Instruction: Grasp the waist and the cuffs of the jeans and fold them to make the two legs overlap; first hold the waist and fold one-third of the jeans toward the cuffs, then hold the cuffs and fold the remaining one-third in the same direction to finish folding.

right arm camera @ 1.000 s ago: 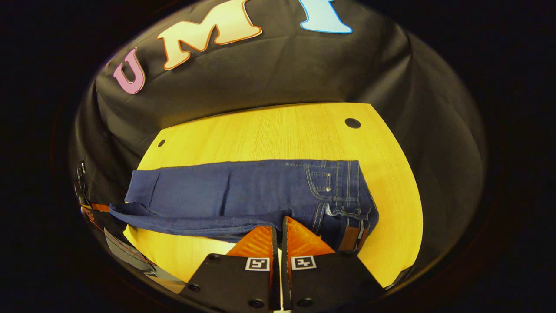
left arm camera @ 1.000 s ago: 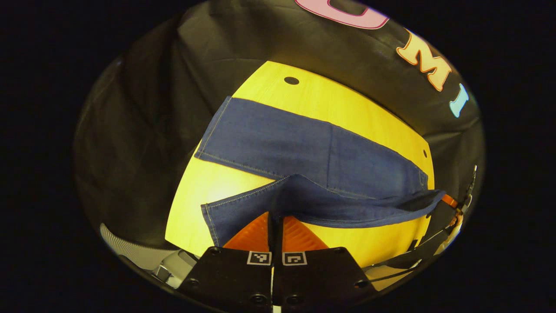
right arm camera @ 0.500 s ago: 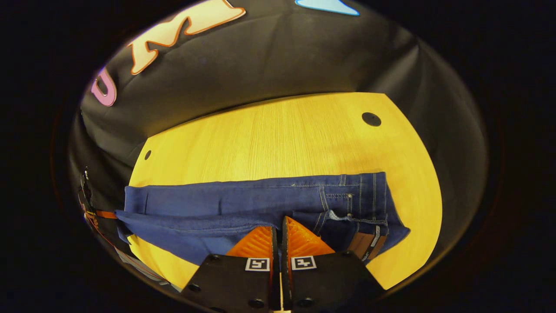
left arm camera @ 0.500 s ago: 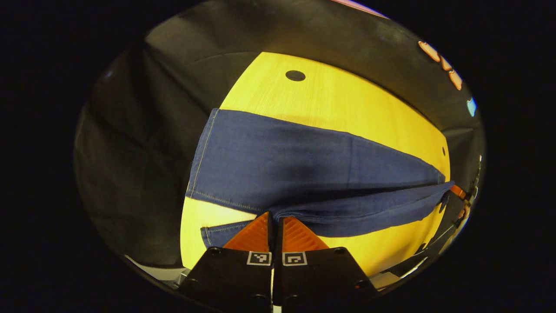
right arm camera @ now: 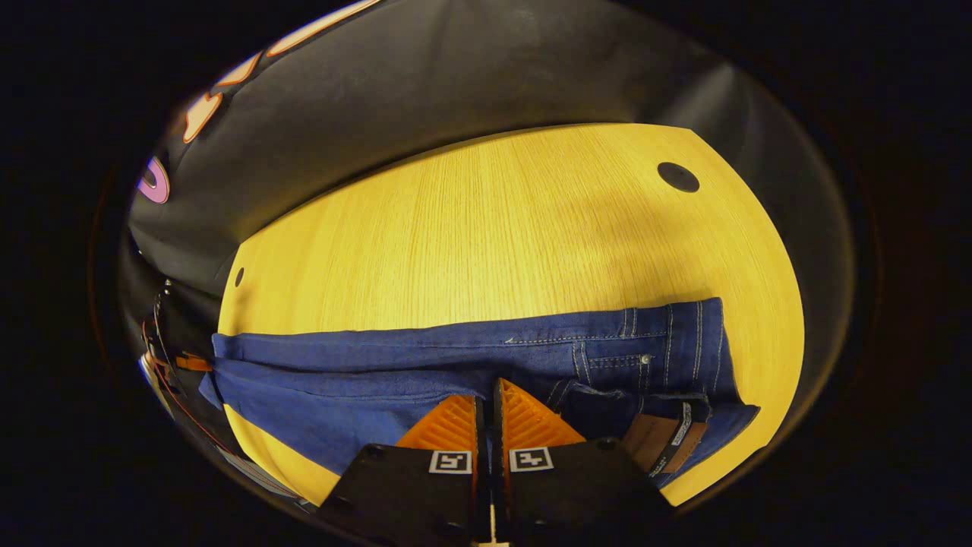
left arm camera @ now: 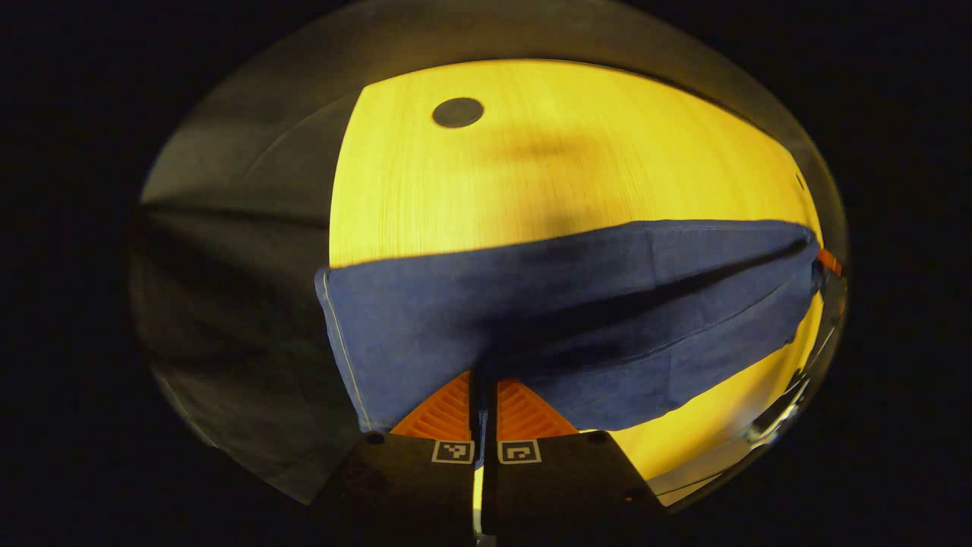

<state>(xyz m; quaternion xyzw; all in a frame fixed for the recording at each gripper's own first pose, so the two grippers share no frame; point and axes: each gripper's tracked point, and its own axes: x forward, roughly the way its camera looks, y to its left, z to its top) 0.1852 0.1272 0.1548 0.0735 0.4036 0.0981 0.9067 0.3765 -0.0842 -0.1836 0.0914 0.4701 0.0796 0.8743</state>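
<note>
Across the lower half of both views the jeans [left arm camera: 531,319] drape over the yellow surface [left arm camera: 531,167]. At lower centre of the left gripper view, the left gripper [left arm camera: 484,395] has its jaws closed on the cuff; the right gripper [right arm camera: 487,410] pinches the waist. The denim looks soft and moderately heavy, best gripped at hems. Since a second ago, the near leg has swung over the far one.

light: warm, bright on table [left arm camera: 577,152] | soft shadows | edges: dim, fisheye-curved | focus: sharp
</note>
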